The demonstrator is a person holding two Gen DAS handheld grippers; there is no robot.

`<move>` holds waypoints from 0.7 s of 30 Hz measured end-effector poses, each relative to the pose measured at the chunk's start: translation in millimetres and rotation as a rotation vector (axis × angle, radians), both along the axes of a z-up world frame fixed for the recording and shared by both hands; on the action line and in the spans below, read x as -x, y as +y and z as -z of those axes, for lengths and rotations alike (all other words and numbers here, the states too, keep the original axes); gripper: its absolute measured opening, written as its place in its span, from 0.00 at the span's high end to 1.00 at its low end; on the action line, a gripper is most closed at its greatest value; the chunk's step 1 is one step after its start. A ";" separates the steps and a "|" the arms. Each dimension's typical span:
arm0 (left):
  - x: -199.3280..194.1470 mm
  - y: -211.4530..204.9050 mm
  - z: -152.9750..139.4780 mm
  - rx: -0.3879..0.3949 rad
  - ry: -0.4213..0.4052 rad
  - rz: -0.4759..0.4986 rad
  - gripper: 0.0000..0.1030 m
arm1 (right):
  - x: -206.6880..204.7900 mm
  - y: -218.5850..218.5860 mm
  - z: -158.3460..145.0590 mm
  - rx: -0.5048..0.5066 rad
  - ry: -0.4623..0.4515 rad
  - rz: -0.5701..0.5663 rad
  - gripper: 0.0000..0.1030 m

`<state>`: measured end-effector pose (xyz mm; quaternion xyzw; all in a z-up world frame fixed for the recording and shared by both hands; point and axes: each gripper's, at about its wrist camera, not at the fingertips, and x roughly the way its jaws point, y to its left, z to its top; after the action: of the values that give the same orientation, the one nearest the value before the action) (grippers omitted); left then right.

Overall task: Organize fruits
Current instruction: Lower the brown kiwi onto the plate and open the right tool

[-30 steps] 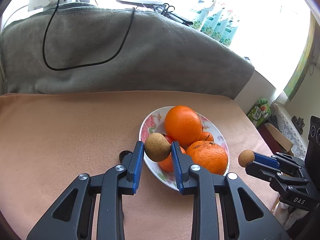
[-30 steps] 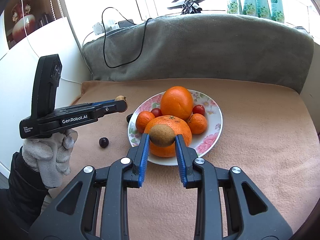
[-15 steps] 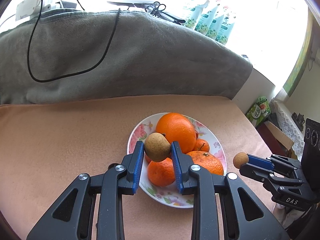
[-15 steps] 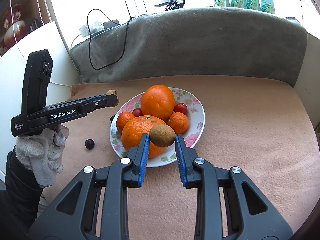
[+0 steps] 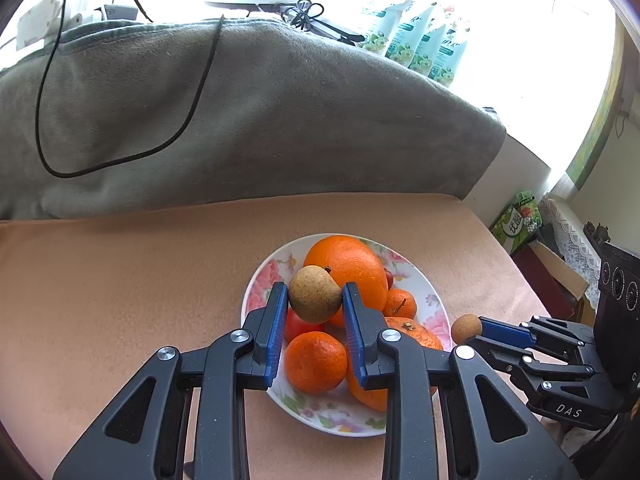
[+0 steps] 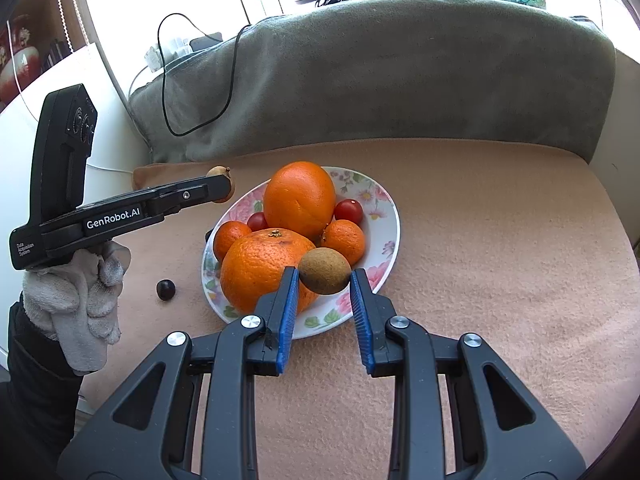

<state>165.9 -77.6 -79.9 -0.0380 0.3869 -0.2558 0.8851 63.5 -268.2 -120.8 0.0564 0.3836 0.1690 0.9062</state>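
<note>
The left gripper (image 5: 315, 300) has its fingers (image 5: 276, 320) pinching a brown longan (image 5: 315, 294), held above the floral plate (image 5: 434, 304). Beyond those fingers sits the big orange (image 5: 348, 268); below them, a mandarin (image 5: 316, 362). The right gripper (image 6: 325, 276) fingers (image 6: 289, 300) pinch a second longan (image 6: 325, 271) over the plate's near rim, the large tangerine (image 6: 260, 268) just left. A dark berry (image 6: 165, 289) lies on the worktop (image 6: 500, 260) farther left.
</note>
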 end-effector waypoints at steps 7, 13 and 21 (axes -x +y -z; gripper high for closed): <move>-3.3 -0.1 0.3 0.002 -0.001 -0.002 0.75 | -3.4 1.7 4.3 0.002 0.006 -0.002 0.73; -5.2 -1.7 0.9 0.000 -0.001 0.001 0.74 | -6.6 4.7 5.6 0.004 0.006 -0.009 0.73; -5.6 -1.1 -1.1 0.004 -0.009 0.000 0.55 | -6.4 7.7 4.1 0.012 -0.005 -0.021 0.65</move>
<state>171.5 -78.6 -78.9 -0.0387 0.3823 -0.2566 0.8868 69.9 -260.5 -124.9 0.0464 0.3831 0.1764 0.9055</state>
